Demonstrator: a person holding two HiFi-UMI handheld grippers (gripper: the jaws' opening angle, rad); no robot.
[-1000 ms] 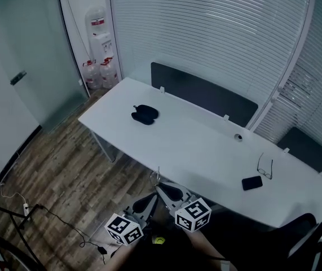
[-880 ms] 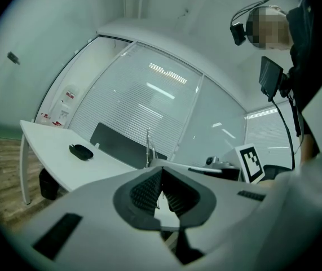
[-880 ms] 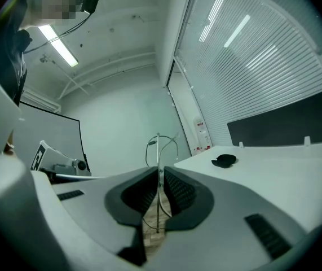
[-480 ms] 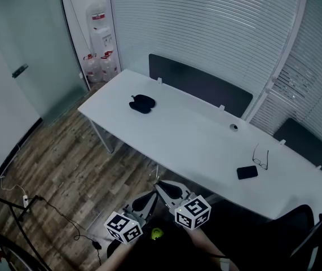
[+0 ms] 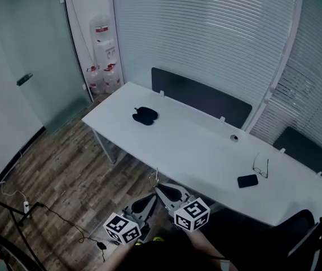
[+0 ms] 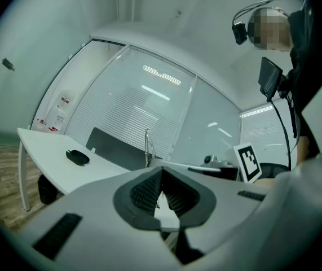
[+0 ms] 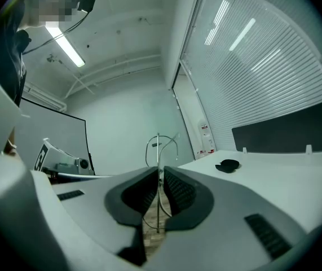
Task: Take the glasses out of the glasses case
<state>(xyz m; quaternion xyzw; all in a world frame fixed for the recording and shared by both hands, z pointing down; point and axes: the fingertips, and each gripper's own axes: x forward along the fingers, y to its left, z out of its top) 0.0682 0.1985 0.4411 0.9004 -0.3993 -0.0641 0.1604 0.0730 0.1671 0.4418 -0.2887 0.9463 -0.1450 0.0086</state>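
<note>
A black glasses case point(image 5: 145, 116) lies shut on the far left part of a long white table point(image 5: 194, 145); it also shows as the case point(image 6: 77, 157) and the case point(image 7: 227, 165) in the gripper views. A pair of glasses point(image 5: 260, 166) lies on the table's right part. Both grippers hover side by side off the table's near edge, far from the case. My left gripper point(image 5: 148, 201) point(image 6: 161, 186) has its pads together with nothing between them. My right gripper point(image 5: 164, 189) point(image 7: 159, 188) is pinched on a thin bent wire point(image 7: 158, 151) that stands up between its pads.
A black phone point(image 5: 247, 180) lies next to the glasses. Dark partition panels point(image 5: 203, 95) run along the table's far side. A water dispenser point(image 5: 101, 49) and bottles stand in the back left corner. A cable and power strip point(image 5: 28, 206) lie on the wooden floor.
The head view has swayed a little, so the table shifts in the picture. Both grippers keep their pose and the same spot in view. Nothing was grasped or let go.
</note>
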